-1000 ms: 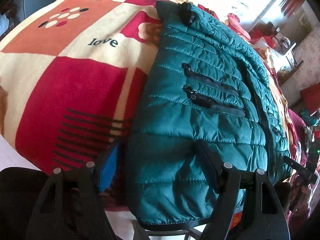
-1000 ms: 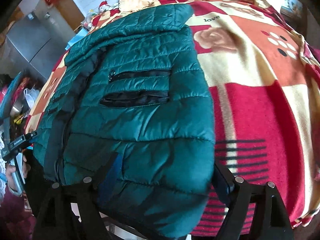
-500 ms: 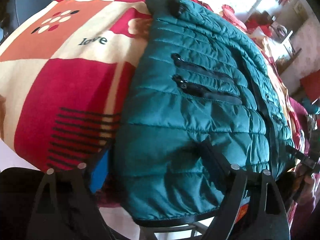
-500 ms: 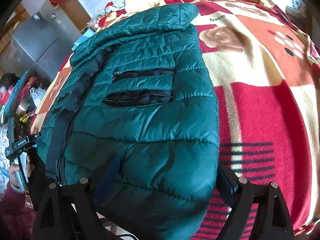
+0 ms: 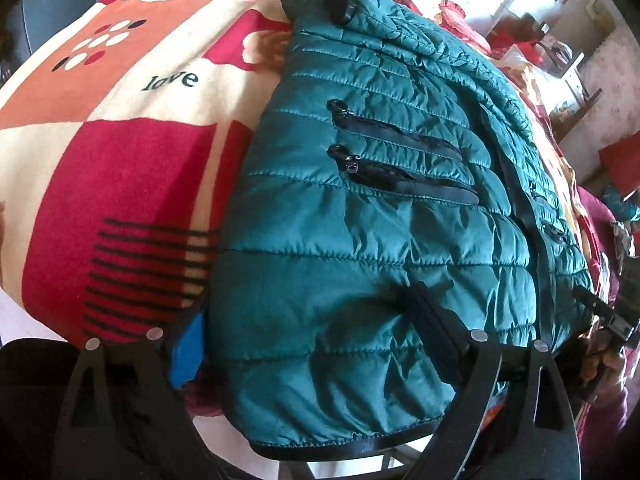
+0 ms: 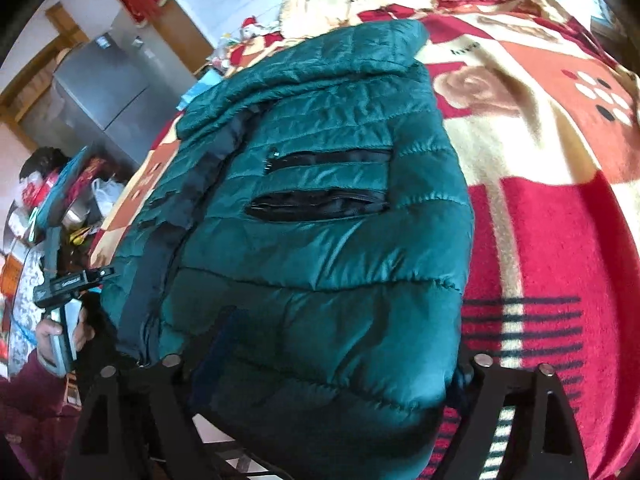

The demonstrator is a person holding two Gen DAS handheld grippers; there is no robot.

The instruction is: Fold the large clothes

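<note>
A teal quilted jacket [image 5: 380, 220] with two black pocket zips lies lengthwise on a red, cream and orange blanket [image 5: 120, 152]. My left gripper [image 5: 306, 308] straddles the jacket's hem, and its jaws are opening. One finger with a blue pad [image 5: 188, 344] sits beside the jacket's left edge; the other finger [image 5: 436, 320] rests on the fabric. In the right wrist view the jacket [image 6: 320, 248] fills the gap of my right gripper [image 6: 344, 340], whose jaws are closing around the hem corner without a visible pinch.
The blanket [image 6: 560, 200] covers a bed with room to the side of the jacket. A grey fridge [image 6: 108, 96] and cluttered shelves stand beyond the bed. A hand [image 6: 56, 332] holds the other gripper's handle at the left edge.
The left gripper's jaws have spread wider around the hem and its view slid slightly sideways. The right view tilted a little. The jacket lies as before.
</note>
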